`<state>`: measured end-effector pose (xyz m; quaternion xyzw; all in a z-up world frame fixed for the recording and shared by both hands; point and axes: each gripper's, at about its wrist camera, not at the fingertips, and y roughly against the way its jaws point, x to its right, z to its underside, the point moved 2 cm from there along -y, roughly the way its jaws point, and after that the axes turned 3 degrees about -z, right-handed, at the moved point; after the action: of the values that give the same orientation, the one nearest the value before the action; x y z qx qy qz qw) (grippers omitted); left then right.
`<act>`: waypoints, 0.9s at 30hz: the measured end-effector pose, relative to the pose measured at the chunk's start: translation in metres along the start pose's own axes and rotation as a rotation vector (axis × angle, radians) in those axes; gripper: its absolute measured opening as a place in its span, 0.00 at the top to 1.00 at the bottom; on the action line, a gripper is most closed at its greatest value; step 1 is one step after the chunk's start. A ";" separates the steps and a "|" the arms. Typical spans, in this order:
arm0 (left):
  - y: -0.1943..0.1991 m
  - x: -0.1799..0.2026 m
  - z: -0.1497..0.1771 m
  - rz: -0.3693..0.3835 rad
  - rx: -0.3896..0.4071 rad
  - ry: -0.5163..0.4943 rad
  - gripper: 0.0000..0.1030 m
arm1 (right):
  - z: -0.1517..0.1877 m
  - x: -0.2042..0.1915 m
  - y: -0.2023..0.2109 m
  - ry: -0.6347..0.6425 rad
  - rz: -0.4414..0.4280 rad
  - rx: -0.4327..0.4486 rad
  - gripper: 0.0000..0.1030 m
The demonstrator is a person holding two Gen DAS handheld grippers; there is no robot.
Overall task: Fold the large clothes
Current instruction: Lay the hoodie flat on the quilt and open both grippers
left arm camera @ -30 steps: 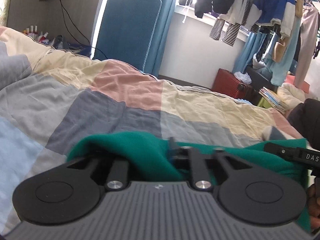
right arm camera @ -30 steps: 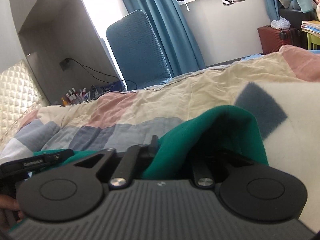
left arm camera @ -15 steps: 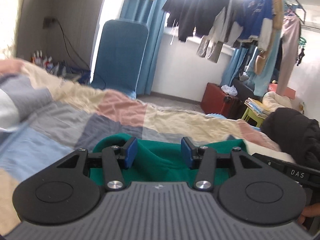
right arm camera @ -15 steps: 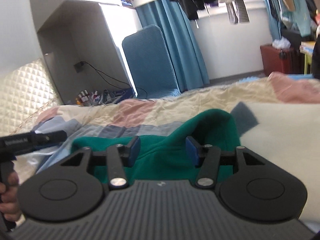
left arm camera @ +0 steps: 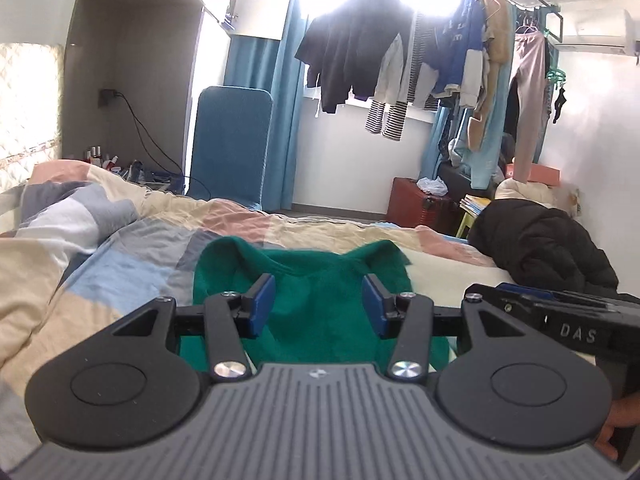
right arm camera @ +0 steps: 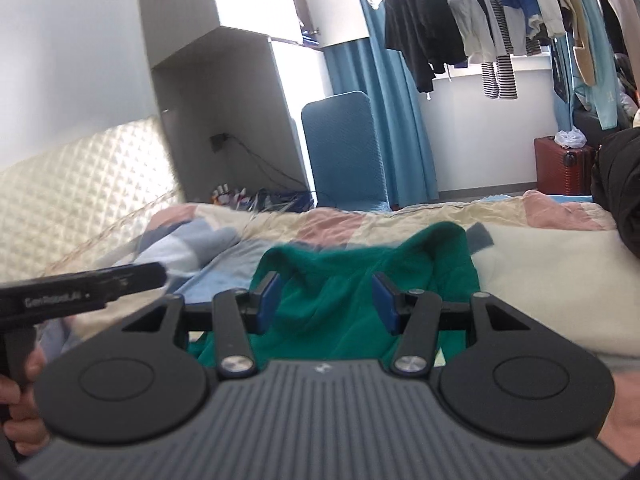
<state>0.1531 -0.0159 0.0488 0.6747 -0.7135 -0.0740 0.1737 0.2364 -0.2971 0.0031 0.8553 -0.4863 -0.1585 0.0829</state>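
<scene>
A green garment [left arm camera: 304, 264] lies bunched on the patchwork quilt [left arm camera: 100, 248], its far edge folded up into two rounded humps. In the left wrist view my left gripper [left arm camera: 318, 284] hovers above and behind it, open, blue pads apart with nothing between them. The right wrist view shows the same green garment [right arm camera: 360, 272] ahead of my right gripper [right arm camera: 326, 284], which is also open and holds nothing. Each gripper shows in the other's view: the right gripper's body [left arm camera: 560, 312] at the right edge, the left gripper's body [right arm camera: 92, 284] at the left edge, each held by a hand.
A black padded jacket [left arm camera: 540, 248] is heaped on the bed to the right, next to a cream blanket [right arm camera: 552, 280]. Beyond the bed stand a blue chair [left arm camera: 230, 140] and a red suitcase [left arm camera: 416, 204]. Clothes hang on a rail [left arm camera: 400, 60]. A quilted headboard [right arm camera: 72, 184] is on the left.
Both grippers were shut on the green fabric a second ago; they have let go, opened, and pulled back and upward. The garment now lies on the quilt ahead of them.
</scene>
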 end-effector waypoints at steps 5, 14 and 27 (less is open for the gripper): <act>0.037 0.010 0.023 0.015 -0.024 0.007 0.47 | 0.013 -0.010 0.037 0.001 -0.006 0.028 0.48; 0.019 -0.014 0.059 -0.013 -0.105 0.054 0.47 | 0.053 -0.011 0.021 -0.011 0.003 -0.028 0.47; -0.057 -0.076 0.070 -0.063 -0.247 0.176 0.46 | 0.091 -0.011 -0.070 -0.042 0.024 -0.139 0.17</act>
<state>0.1845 0.0455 -0.0463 0.6743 -0.6594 -0.1069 0.3148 0.2557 -0.2506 -0.1005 0.8381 -0.4859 -0.2089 0.1338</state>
